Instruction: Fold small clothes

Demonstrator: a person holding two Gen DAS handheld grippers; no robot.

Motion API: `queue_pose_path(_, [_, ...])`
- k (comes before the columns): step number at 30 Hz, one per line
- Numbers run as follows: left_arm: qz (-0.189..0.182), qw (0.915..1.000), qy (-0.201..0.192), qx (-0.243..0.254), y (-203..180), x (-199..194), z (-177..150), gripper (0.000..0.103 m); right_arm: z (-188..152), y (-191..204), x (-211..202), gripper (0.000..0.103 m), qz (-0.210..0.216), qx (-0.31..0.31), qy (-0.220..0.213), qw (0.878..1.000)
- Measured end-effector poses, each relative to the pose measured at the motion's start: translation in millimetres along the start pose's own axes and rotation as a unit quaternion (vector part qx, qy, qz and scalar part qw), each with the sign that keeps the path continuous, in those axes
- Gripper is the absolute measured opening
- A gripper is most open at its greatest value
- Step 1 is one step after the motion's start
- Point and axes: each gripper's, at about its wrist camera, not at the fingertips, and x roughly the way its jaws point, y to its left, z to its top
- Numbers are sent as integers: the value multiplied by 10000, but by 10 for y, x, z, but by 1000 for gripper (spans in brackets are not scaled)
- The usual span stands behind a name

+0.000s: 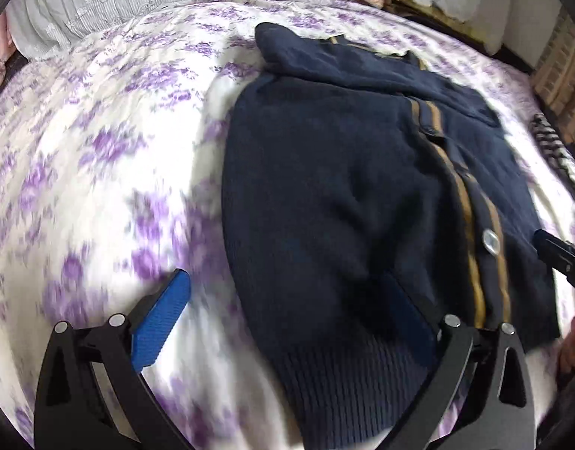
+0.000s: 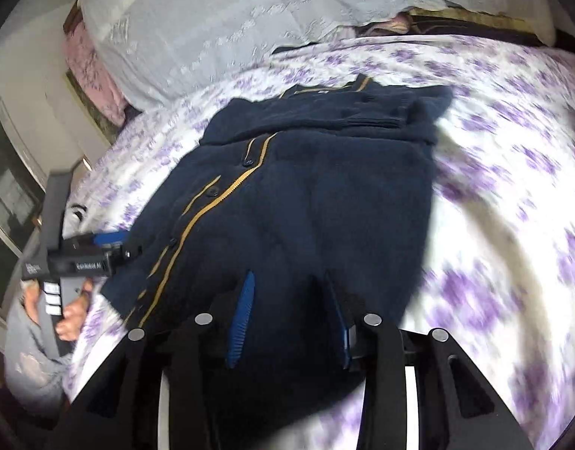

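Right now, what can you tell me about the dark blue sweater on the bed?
The navy cardigan looks like thick knitted wool, with a ribbed hem, two tan stripes running along its button band, and buttons, one pale and shiny. It lies flat, buttoned side up, on the purple-flowered bedspread. Both sleeves appear folded across the chest near the collar. Nothing grips it: the open left gripper and open right gripper hover over its hem end.

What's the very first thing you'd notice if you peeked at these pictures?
A dark navy cardigan with tan stripes down its buttoned front lies spread in the middle of a bed, its sleeves folded across the top. Under it is a white bedspread covered in purple flowers. Two claws with blue pads hover at the near hem: the left claw wide open, the right claw with its pads apart over the knit.
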Motion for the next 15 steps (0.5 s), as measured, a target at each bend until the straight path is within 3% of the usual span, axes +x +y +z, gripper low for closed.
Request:
queue_pose_path(5, [-879,9956,43,-327,116,-102,-121,98,-273,-255,-264,48,291,574,178,9978])
queue_pose_path(8, [-1277,9913,80,-315,51,-102,-147,98,-412,-388,-245,48,751,1013,361,9914])
queue_pose_path(15, [-1366,9899,143,-351,-11,35,-37,97,-363,-218,-27,50,985,1048,267,9892])
